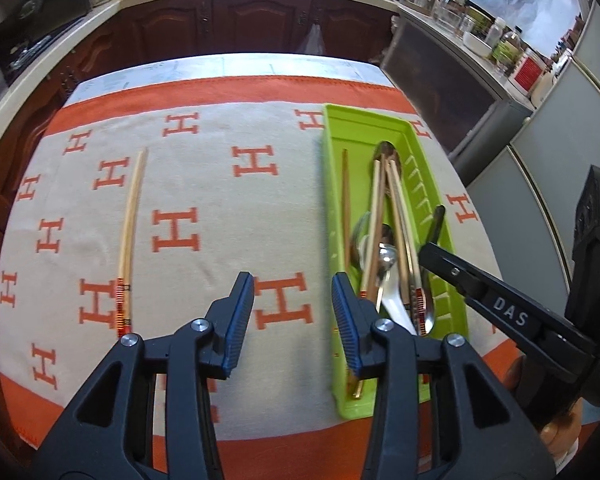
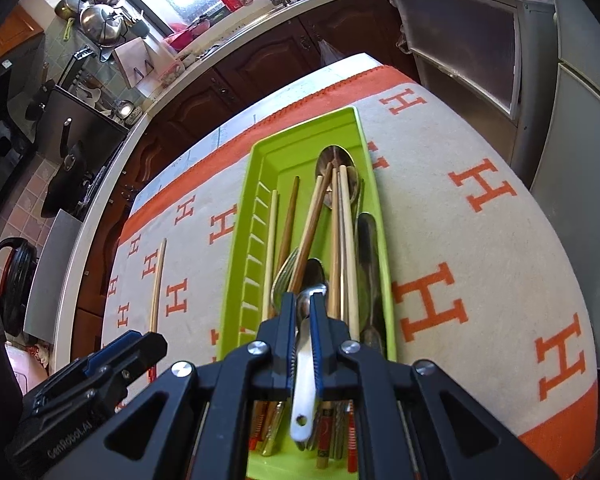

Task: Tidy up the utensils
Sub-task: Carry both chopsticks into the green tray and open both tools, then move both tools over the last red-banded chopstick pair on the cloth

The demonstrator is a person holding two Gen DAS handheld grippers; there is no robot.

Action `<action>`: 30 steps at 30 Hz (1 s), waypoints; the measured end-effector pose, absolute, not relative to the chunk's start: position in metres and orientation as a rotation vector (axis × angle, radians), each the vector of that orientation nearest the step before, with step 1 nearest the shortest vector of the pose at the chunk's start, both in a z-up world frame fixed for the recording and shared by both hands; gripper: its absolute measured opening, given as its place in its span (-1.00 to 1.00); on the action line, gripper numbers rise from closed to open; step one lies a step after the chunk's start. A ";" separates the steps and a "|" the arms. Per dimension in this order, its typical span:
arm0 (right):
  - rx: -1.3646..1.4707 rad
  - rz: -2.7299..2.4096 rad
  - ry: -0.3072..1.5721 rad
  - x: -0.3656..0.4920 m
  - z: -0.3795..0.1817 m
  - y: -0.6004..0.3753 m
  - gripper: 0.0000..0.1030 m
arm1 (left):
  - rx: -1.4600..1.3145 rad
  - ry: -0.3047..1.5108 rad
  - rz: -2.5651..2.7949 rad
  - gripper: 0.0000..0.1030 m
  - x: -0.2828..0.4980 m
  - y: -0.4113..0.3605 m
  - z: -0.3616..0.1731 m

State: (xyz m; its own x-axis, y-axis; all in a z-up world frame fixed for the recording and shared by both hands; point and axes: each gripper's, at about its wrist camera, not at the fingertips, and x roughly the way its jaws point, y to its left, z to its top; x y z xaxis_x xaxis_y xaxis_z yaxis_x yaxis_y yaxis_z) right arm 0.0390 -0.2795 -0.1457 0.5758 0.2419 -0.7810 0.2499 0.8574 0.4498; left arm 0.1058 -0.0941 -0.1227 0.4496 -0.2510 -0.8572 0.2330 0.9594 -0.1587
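So the green tray (image 2: 256, 184) sits at about two o'clock on the blanket (image 1: 220, 200), full already. Right gripper (image 2: 303, 320) is clamped on a steel spoon (image 2: 306, 364), slick and stiff, mid-handle. Left gripper (image 1: 293, 320) hangs empty, jaws apart. One light chopstick (image 1: 130, 236) waits at ten o'clock.

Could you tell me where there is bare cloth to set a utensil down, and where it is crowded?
Bare cloth lies between the lone chopstick and the green tray, under the open left gripper, and right of the tray. The tray is crowded with chopsticks and spoons; the right gripper holds a spoon there.
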 end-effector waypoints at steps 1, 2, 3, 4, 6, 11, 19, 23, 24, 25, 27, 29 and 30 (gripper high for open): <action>0.558 -0.004 0.967 0.038 -0.143 -0.277 -0.86 | -0.022 1.057 -0.289 -0.28 0.105 -0.089 -0.121; 0.551 -0.002 0.962 0.037 -0.140 -0.274 -0.86 | -0.025 1.051 -0.279 -0.28 0.104 -0.085 -0.119; 0.539 0.000 0.957 0.036 -0.137 -0.270 -0.86 | -0.029 1.045 -0.269 -0.28 0.103 -0.079 -0.117; 0.532 0.005 0.953 0.036 -0.134 -0.268 -0.86 | -0.033 1.040 -0.261 -0.28 0.102 -0.075 -0.115; 0.511 0.018 0.944 0.035 -0.127 -0.258 -0.86 | -0.043 1.029 -0.246 -0.28 0.099 -0.065 -0.112; 0.471 0.051 0.940 0.034 -0.117 -0.237 -0.86 | -0.051 1.000 -0.197 -0.28 0.092 -0.041 -0.105; 0.396 0.112 0.962 0.040 -0.111 -0.189 -0.85 | -0.064 0.961 -0.120 -0.28 0.088 0.000 -0.103; 0.355 0.148 0.978 0.048 -0.113 -0.160 -0.86 | -0.072 0.936 -0.080 -0.28 0.088 0.022 -0.104; 0.346 0.154 0.982 0.049 -0.114 -0.154 -0.85 | -0.073 0.933 -0.073 -0.28 0.088 0.026 -0.105; 0.336 0.163 0.989 0.052 -0.116 -0.145 -0.85 | -0.077 0.931 -0.064 -0.28 0.089 0.033 -0.106; 0.318 0.179 1.005 0.058 -0.121 -0.131 -0.85 | -0.084 0.929 -0.049 -0.28 0.090 0.044 -0.110; 0.300 0.196 1.019 0.064 -0.125 -0.116 -0.85 | -0.088 0.933 -0.028 -0.28 0.091 0.057 -0.116; 0.292 0.202 1.025 0.066 -0.127 -0.111 -0.85 | -0.091 0.938 -0.017 -0.28 0.092 0.063 -0.119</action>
State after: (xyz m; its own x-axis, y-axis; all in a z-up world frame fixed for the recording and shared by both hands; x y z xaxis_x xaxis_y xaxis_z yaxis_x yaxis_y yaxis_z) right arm 0.0660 -0.1107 -0.1273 0.5055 0.3002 -0.8089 -0.0289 0.9429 0.3319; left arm 0.0920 0.0628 -0.1194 0.5917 -0.0546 -0.8043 -0.0247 0.9960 -0.0858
